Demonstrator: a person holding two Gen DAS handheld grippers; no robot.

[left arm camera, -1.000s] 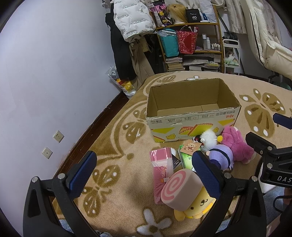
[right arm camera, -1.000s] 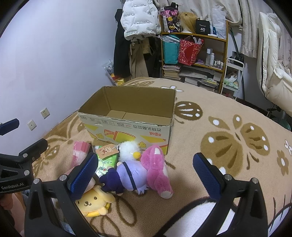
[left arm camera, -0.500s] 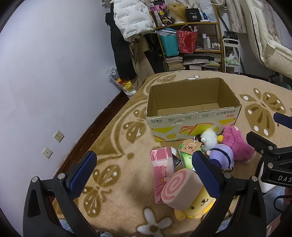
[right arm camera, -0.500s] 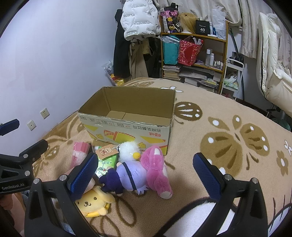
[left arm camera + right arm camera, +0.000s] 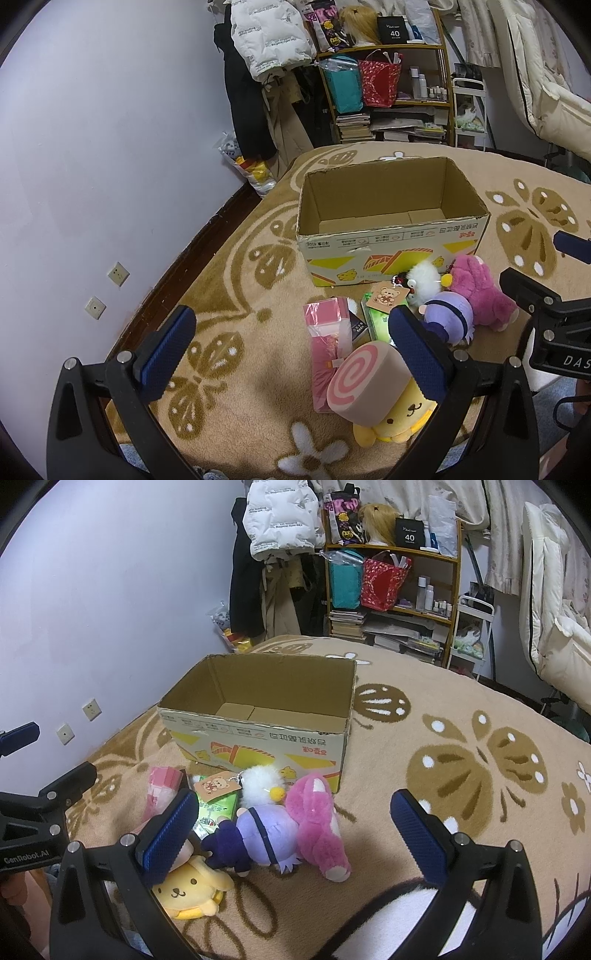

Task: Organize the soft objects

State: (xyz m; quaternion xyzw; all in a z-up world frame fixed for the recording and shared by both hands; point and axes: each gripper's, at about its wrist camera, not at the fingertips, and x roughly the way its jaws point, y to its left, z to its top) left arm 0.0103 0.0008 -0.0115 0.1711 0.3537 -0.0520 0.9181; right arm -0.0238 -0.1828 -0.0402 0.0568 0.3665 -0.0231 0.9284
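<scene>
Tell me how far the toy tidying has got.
Done: nothing yet; the cardboard box looks empty. In hand: nothing; the left gripper and the right gripper are both open above the rug. Left: the pink plush, purple plush, white fluffy toy, yellow dog plush and swirl cushion all lie in front of the box.

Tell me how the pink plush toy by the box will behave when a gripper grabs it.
The pink plush toy looks fluffy and stuffed, so it will probably squash and feel light. Its limbs would likely droop. Lying against the purple plush, it may drag that along.
</scene>
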